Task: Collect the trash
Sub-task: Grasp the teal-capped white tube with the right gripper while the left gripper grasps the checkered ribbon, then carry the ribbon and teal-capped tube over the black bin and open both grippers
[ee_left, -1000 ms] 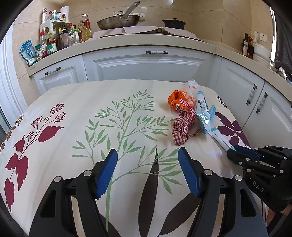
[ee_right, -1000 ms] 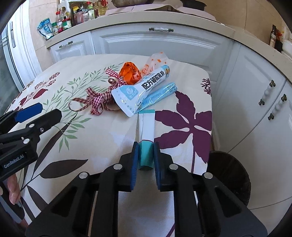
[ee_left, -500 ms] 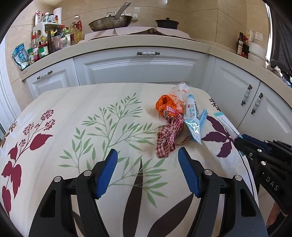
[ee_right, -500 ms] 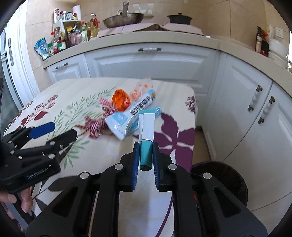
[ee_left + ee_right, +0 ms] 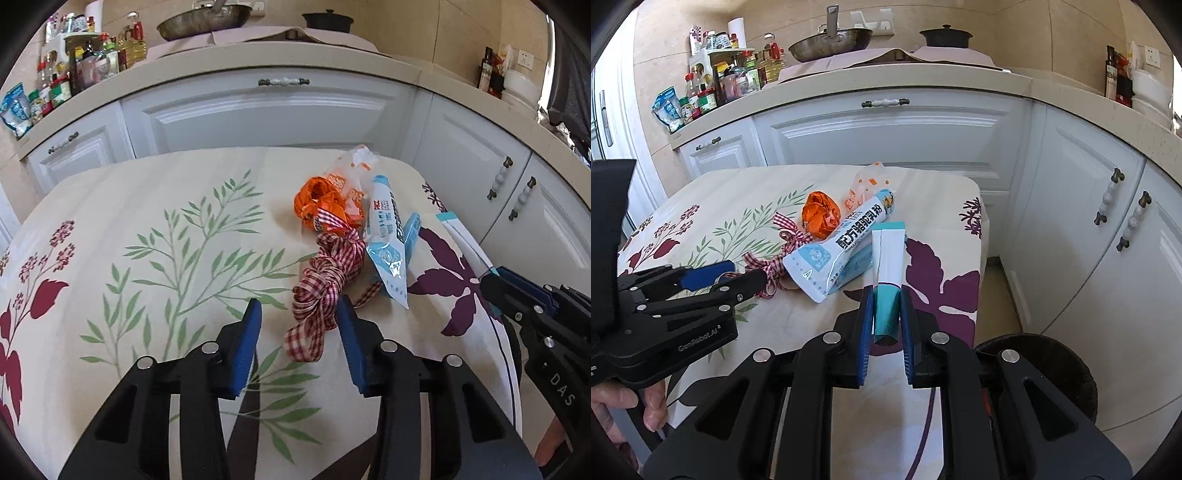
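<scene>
Closing in from a second ago, the left gripper (image 5: 298, 321) now straddles the near loops of a red-and-white gingham ribbon (image 5: 325, 284) that earlier lay well ahead of it; its jaws have just been narrowing and stand about half open — the right blue pad at the ribbon's edge, the left one clear of it. From the left wrist, four more scraps lie behind the ribbon on a leaf-printed tablecloth (image 5: 147, 240): a crumpled orange wrapper (image 5: 314, 199), a clear bag with orange print (image 5: 356, 166), a glossy white-and-blue pouch (image 5: 386, 236) and a small blue sachet (image 5: 412, 236). At the right edge, the right gripper (image 5: 493, 277) pinches a long white strip.

From the right wrist, the right gripper (image 5: 884, 317) is clamped nearly shut on a flat white tube with a teal end (image 5: 888, 273), lifted over the table's near corner — the tube pointing away toward the pile. One round dark bin (image 5: 1052, 373) sits on the floor below the table edge, beside white cabinets (image 5: 1089, 258). One hand (image 5: 631, 406) grips the left tool's handle at lower left.
</scene>
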Demonstrator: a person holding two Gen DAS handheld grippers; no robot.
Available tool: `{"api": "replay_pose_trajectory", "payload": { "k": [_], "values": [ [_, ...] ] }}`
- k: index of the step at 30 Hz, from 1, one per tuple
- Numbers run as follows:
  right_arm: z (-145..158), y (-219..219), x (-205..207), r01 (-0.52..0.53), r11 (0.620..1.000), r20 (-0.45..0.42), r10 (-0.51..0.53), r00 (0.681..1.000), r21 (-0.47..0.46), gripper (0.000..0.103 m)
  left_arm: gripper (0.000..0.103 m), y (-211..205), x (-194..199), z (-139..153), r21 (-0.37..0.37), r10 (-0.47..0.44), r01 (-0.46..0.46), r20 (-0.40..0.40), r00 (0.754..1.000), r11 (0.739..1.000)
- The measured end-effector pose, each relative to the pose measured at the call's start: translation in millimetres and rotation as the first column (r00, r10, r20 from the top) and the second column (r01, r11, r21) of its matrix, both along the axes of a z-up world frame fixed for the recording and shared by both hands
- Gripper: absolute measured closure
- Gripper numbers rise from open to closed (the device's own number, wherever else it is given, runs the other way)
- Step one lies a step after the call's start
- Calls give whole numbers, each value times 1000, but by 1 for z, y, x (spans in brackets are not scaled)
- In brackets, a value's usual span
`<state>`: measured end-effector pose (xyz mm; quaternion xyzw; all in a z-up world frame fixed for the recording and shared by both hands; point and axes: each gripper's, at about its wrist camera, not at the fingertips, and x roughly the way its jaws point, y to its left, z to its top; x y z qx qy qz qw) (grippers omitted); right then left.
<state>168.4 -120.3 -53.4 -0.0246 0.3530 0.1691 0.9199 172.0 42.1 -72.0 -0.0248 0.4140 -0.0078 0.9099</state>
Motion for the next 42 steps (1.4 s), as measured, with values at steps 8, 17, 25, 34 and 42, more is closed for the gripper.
{"api": "replay_pose_trajectory", "payload": {
  "k": [8, 17, 25, 34, 42],
  "values": [
    [0, -2, 1, 3, 1000, -1, -3, 1000, 1, 89, 80, -5, 6, -11, -19, -39, 38, -44, 998, 999],
    [0, -4, -2, 8, 1000, 10, -8, 1000, 7, 89, 94, 6, -8, 0, -41, -7, 9, 32, 999, 999],
    [12, -3, -19, 13, 999, 71, -15, 997, 29, 89, 94, 22, -38, 24, -53, 76, -70, 134, 988, 996],
    [28, -1, -47, 13, 998, 136, -21, 990, 57, 89, 94, 31, -71, 53, -51, 132, -123, 243, 961, 991],
    [44, -7, -77, 23, 997, 185, -37, 982, 73, 89, 94, 25, -97, 67, -49, 121, -112, 292, 949, 993]
  ]
}}
